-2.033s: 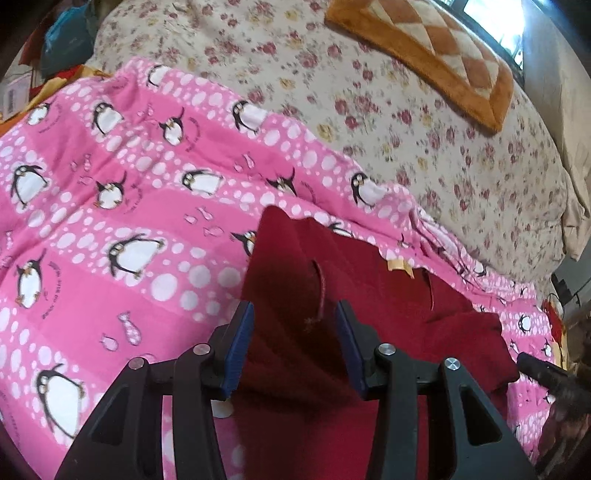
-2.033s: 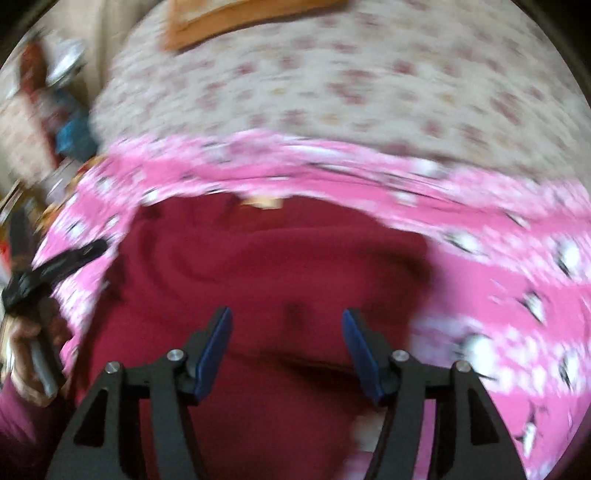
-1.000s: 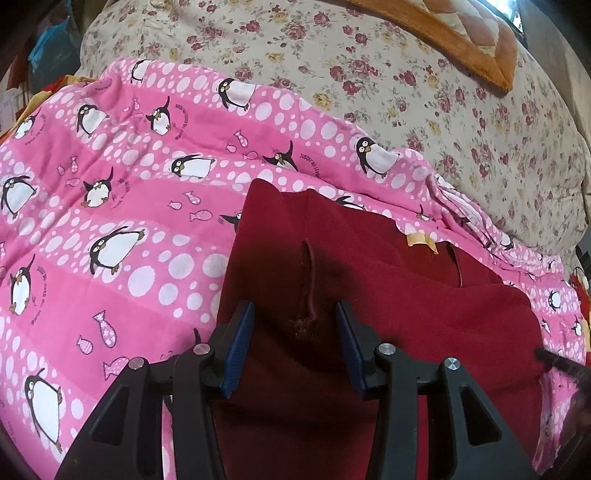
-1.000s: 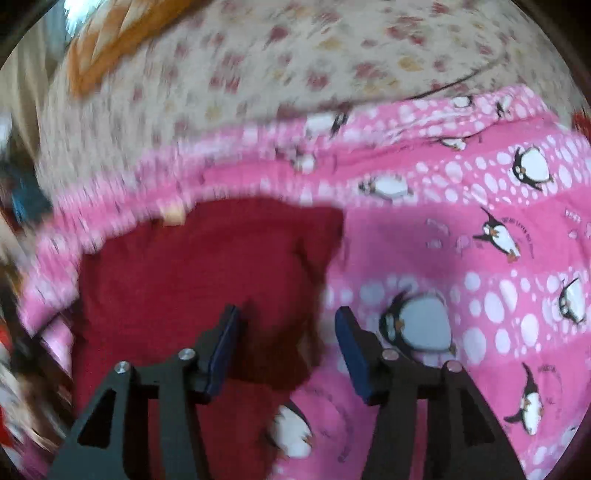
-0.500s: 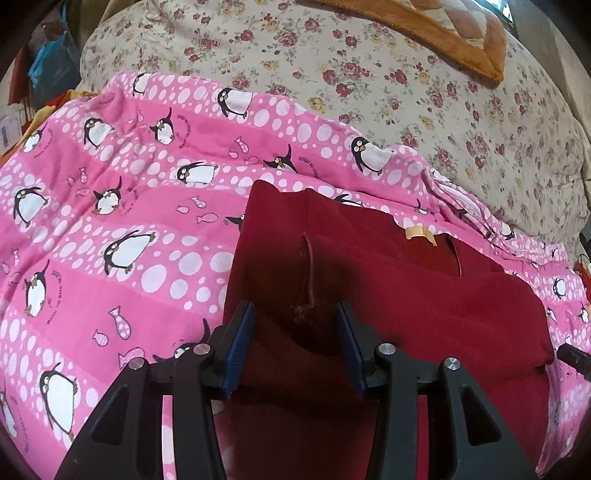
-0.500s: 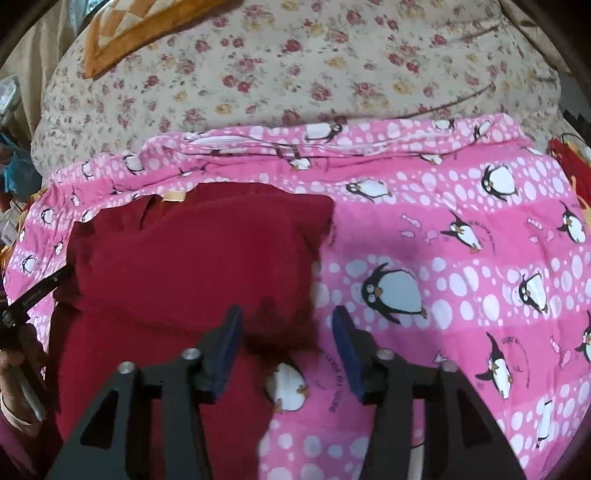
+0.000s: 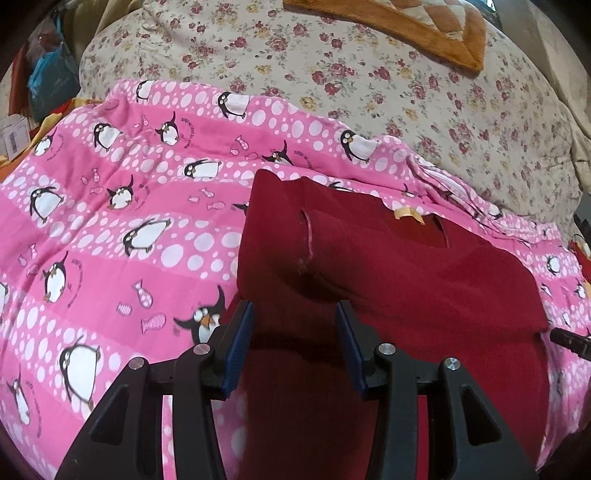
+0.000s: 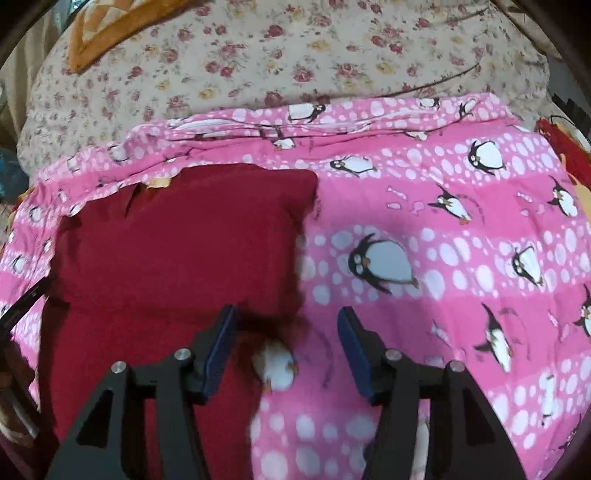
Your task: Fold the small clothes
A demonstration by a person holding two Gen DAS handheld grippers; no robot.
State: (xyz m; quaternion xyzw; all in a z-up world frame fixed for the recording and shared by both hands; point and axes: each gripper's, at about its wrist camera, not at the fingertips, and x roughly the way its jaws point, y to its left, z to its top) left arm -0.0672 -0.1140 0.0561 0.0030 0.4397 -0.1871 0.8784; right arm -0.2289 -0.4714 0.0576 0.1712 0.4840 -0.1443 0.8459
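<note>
Garment: dark red fleece garment (image 7: pixel 388 280), partly folded, lying on pink penguin-print blanket (image 7: pixel 110 229) atop floral beige bedspread (image 7: pixel 369 74).
Label: small yellow tag (image 7: pixel 408 213) at its far edge.
Left hand-held gripper (image 7: pixel 293 347): fingers spread, over the garment's left part, holding nothing.
Right hand-held gripper (image 8: pixel 286 354): fingers spread, straddling the garment's right edge, holding nothing.
Far end: orange quilted cushion (image 7: pixel 424 26).

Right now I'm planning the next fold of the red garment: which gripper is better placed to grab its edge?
Right. The right gripper has open jaws straddling the red garment's side edge, whereas the left gripper hovers over its middle.
</note>
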